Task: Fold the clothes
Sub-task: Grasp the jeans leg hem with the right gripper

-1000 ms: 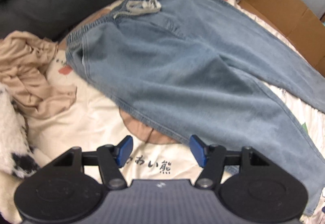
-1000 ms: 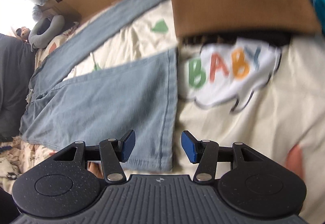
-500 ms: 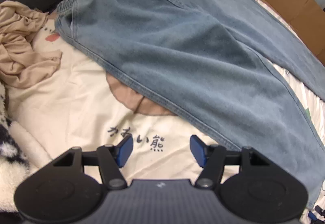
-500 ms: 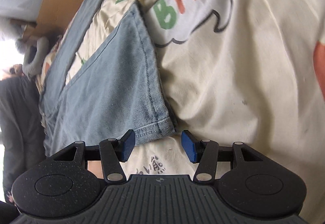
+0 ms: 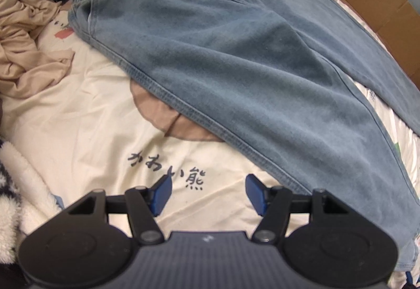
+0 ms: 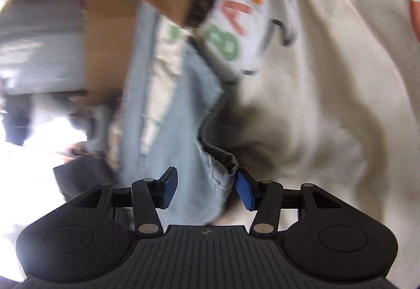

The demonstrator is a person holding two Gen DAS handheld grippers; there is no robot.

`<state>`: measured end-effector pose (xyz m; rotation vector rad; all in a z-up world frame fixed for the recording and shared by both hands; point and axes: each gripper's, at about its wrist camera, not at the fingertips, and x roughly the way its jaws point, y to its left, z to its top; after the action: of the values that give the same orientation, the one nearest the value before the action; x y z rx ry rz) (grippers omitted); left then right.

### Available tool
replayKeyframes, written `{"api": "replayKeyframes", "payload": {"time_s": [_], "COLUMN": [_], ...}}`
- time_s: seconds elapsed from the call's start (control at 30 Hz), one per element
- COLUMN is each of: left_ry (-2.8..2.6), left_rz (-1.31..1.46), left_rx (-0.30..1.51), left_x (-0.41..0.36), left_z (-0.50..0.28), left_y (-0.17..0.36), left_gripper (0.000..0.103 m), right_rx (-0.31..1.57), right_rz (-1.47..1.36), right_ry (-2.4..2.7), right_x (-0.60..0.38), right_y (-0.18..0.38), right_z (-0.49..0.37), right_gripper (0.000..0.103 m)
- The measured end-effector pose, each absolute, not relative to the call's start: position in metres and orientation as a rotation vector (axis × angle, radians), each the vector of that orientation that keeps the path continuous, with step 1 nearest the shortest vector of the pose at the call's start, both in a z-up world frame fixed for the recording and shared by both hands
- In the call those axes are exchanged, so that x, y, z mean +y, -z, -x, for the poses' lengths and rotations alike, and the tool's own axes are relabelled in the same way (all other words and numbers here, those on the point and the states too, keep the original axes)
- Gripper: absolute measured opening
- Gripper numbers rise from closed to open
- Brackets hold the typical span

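Light-blue denim jeans point(image 5: 236, 58) lie flat, diagonal, drawstring waist at top of frame. Left gripper point(image 5: 208, 190) spread, empty. Right gripper point(image 6: 206, 184) spread around hem, not clamped.

Jeans point(image 5: 236, 58) are faded light blue — sheet point(image 5: 78, 131) cream with black script; shirt point(image 5: 23, 47) beige.

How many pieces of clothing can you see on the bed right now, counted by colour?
Blue: 1, the jeans
Beige: 1, the crumpled garment
Total: 2, on the printed bedsheet
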<state>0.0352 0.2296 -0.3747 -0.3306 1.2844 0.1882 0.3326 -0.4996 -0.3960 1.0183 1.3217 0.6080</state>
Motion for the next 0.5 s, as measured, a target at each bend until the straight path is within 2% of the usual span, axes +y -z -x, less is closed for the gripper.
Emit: {"api": "replayKeyframes", "payload": {"time_s": [0.3, 0.37, 0.43, 0.5], "left_ry": [-0.192, -0.191, -0.193, -0.191], "left_rz": [0.389, 0.417, 0.451, 0.490], "left_rx": [1.280, 1.260, 1.241, 1.224], "left_x": [0.233, 0.235, 0.238, 0.241], "left_z": [-0.036, -0.038, -0.041, -0.044], "left_y": [0.388, 0.389, 0.391, 0.393], "left_gripper": [0.065, 0.064, 0.063, 0.062], "right_rx": [1.383, 1.393, 1.405, 1.412], "right_rz": [-0.964, -0.938, -0.903, -0.865], "right_ry": [-0.639, -0.638, -0.632, -0.628], "right_x": [-0.486, -0.478, -0.474, -0.468], "right_y": [0.411, 0.413, 0.415, 0.414], "right_z": [-0.350, -0.353, -0.357, -0.361], "right_gripper": [0.049, 0.044, 0.025, 0.013]}}
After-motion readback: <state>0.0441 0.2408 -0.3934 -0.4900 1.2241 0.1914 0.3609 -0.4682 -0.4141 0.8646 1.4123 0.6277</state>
